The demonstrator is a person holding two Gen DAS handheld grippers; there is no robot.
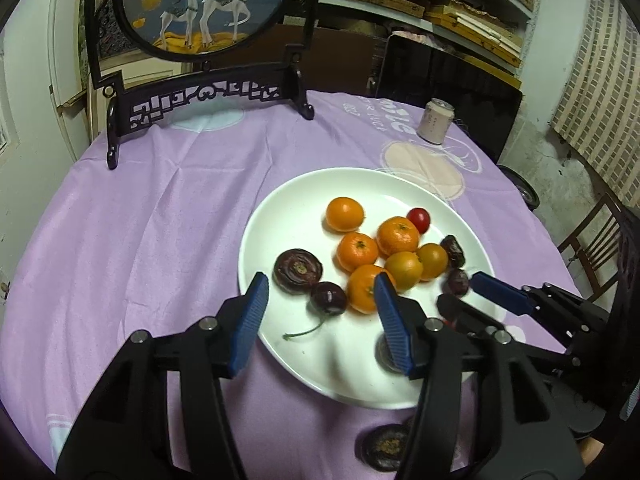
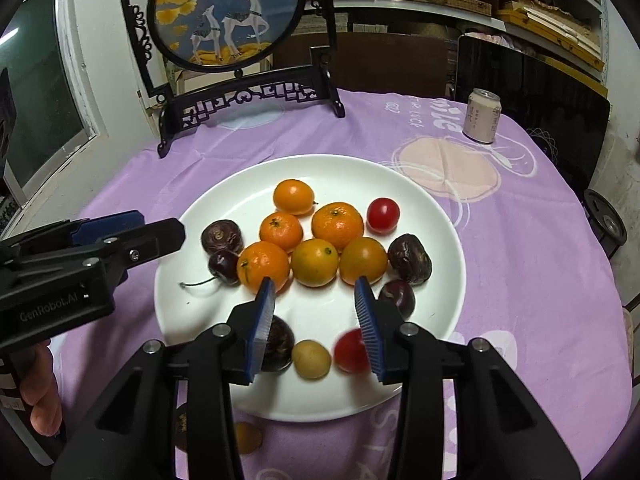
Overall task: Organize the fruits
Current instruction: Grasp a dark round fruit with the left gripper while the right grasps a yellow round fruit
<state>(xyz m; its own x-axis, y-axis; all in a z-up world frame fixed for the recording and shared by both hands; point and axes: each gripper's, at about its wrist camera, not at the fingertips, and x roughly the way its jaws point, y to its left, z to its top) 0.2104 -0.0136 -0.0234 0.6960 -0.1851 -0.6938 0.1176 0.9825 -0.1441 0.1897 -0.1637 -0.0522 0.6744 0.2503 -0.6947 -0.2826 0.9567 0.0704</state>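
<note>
On the plate: the white plate [image 2: 208, 208] sits mid-table on the purple tablecloth [image 2: 520, 240] and already carries most of the fruit; a cluster of oranges [image 2: 338, 226] fills its centre, with a red cherry tomato [image 2: 383, 215] behind them and dark wrinkled fruits at either flank
Near rim: a dark fruit, a small yellow fruit [image 2: 311, 359] and a blurred red tomato [image 2: 350, 350] lie just below the right gripper's fingers; whether the red one is falling or rolling I cannot tell
Stemmed cherry: a dark cherry [image 1: 329, 298] with its stalk rests beside the front orange, inside the plate
Off the plate: a dark round fruit [image 1: 383, 446] lies on the cloth just beside the near rim; the right view shows a small brownish piece [image 2: 247, 438] there too, partly hidden
Left gripper: the left gripper [image 1: 320, 320] hovers over the plate's near-left edge, jaws spread wide, nothing between them
Right gripper: the right gripper [image 2: 314, 320] hangs above the near half of the plate, jaws apart and empty
Bystanders: a pale drink can [image 2: 482, 116] and a deer-painted screen [image 2: 228, 12] stand at the far side, well apart from the fruit
Progress: judged nearly finished; what seems left is the stray pieces on the cloth, then perhaps tidying the loose front row
</note>
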